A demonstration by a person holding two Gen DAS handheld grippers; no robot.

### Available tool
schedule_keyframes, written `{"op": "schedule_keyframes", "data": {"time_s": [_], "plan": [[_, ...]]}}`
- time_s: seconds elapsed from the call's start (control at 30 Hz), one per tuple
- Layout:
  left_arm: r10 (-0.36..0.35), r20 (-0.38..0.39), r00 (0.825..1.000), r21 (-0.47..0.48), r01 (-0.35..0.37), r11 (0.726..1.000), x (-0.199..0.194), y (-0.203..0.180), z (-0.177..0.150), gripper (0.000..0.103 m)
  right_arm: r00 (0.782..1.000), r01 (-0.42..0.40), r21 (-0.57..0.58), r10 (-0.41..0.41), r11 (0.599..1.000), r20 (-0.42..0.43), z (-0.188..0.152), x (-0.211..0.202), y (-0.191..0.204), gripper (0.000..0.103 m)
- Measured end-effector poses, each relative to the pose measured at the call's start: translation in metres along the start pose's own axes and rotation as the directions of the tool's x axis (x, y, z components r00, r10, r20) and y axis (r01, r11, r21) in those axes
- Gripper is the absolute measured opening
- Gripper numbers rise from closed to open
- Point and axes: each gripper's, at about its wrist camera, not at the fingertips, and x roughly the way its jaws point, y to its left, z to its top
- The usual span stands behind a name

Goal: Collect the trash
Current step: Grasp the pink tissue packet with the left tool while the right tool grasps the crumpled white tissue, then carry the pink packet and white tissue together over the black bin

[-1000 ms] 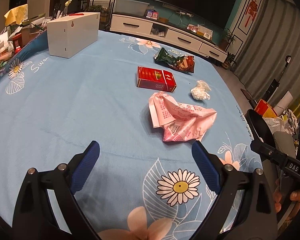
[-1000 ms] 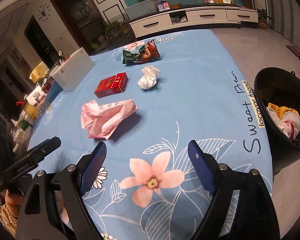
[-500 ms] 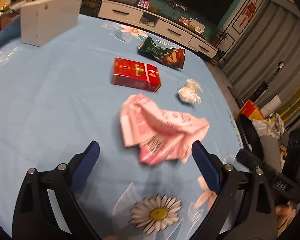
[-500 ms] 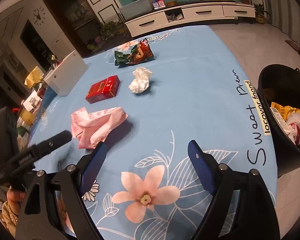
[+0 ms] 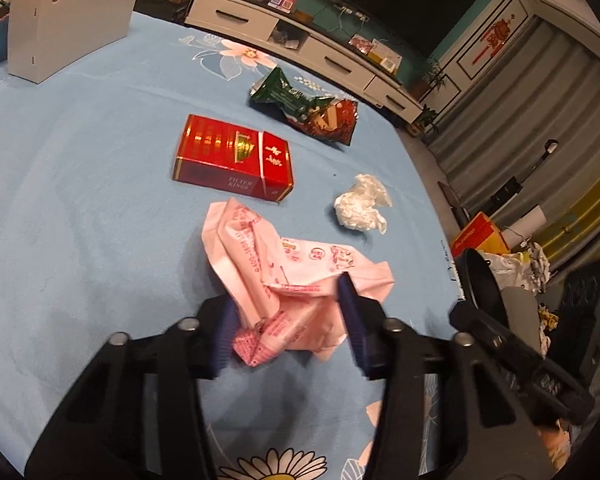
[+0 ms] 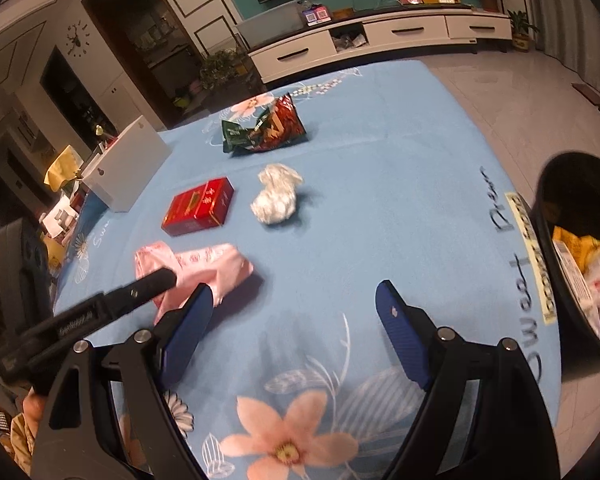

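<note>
- Left gripper (image 5: 288, 318) pinches the near end of a crumpled pink wrapper (image 5: 292, 276) on a blue floral tablecloth (image 5: 80, 200), its blue fingers (image 5: 350, 312) pressed into both sides of the crinkled plastic
- The pink wrapper lies near the middle of the table, its long axis running from the gripper toward the red cigarette pack (image 5: 234, 158) just beyond its far end
- Right gripper (image 6: 292, 336) hovers with jaws spread wide over bare cloth printed with a pink flower (image 6: 288, 440), holding nothing
- Broad open cloth stretches right of the wrapper to the table edge, where a black trash bin (image 6: 556, 216) stands beside the table with yellow and white rubbish inside
- A white crumpled tissue (image 6: 276, 194) sits just right of the cigarette pack; a green-and-red snack bag (image 6: 264, 128) lies farther back, apart from both
- A white box (image 5: 68, 20) stands upright by the far left edge, well apart from the litter
- A white TV cabinet (image 6: 380, 36) lines the wall past the table's far edge
</note>
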Motion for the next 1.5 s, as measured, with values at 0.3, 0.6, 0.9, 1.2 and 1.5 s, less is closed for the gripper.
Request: {"op": "schedule_keyframes", "data": {"time_s": [0.3, 0.6, 0.9, 1.2, 1.5], "plan": [[0.029, 0.107, 0.994, -0.015, -0.028, 1.0, -0.05, 0.026, 0.004, 0.016, 0.999, 0.024, -0.089, -0.026, 0.996, -0.019, 0.041, 0.054, 0.023, 0.078], [0.027, 0.119, 0.993, -0.012, -0.026, 1.0, -0.057, 0.033, 0.006, 0.015, 0.993, 0.08, -0.121, -0.089, 0.989, -0.075, 0.061, 0.104, 0.032, 0.045], [0.029, 0.115, 0.993, 0.002, -0.03, 1.0, -0.058, 0.028, 0.001, 0.015, 0.998, 0.052, -0.172, -0.055, 0.984, -0.013, 0.035, 0.055, 0.041, 0.019], [0.038, 0.117, 0.992, 0.051, -0.044, 0.998, -0.07, 0.012, -0.013, 0.015, 1.0, 0.005, -0.127, -0.005, 0.992, 0.0, -0.015, -0.013, 0.032, 0.019], [0.031, 0.131, 0.991, 0.103, -0.045, 0.994, -0.091, -0.012, -0.029, 0.015, 1.0, -0.008, -0.112, 0.009, 0.994, 0.007, -0.043, -0.051, 0.03, 0.019]]}}
